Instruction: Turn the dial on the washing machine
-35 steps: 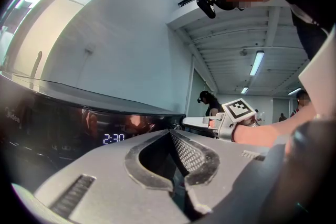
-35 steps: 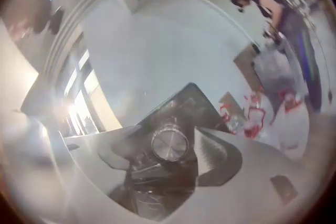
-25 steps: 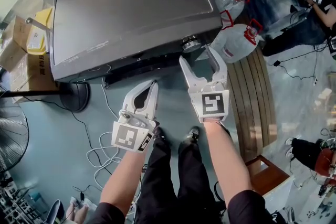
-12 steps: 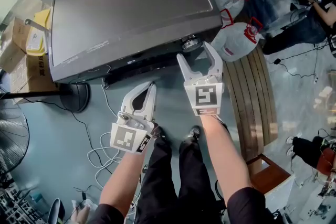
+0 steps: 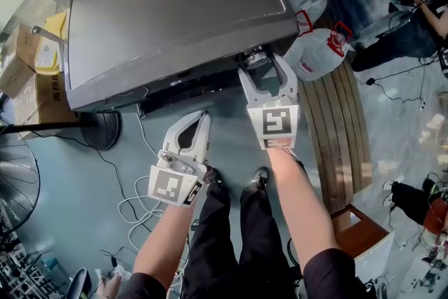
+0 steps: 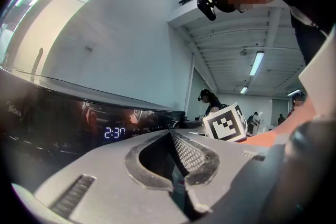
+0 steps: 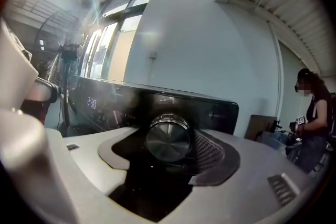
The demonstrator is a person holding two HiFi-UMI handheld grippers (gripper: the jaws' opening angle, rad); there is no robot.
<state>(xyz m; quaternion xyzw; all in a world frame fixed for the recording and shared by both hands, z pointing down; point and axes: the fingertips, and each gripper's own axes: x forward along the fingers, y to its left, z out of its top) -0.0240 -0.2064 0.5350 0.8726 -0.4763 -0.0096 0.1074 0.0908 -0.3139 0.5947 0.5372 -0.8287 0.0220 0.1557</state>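
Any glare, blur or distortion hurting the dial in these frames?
Right gripper view: flare streaks at upper left, heavy fisheye, dial slightly soft but clear of the glare. Left gripper view: bright glare top left, dark vignette. Head view: even light, sharp, faint sheen on the washing machine.

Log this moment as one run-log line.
phase: approach | right gripper: jaws open, either side of dial, not clamped | left gripper: jaws shut, empty, clear of washing machine | display: lit
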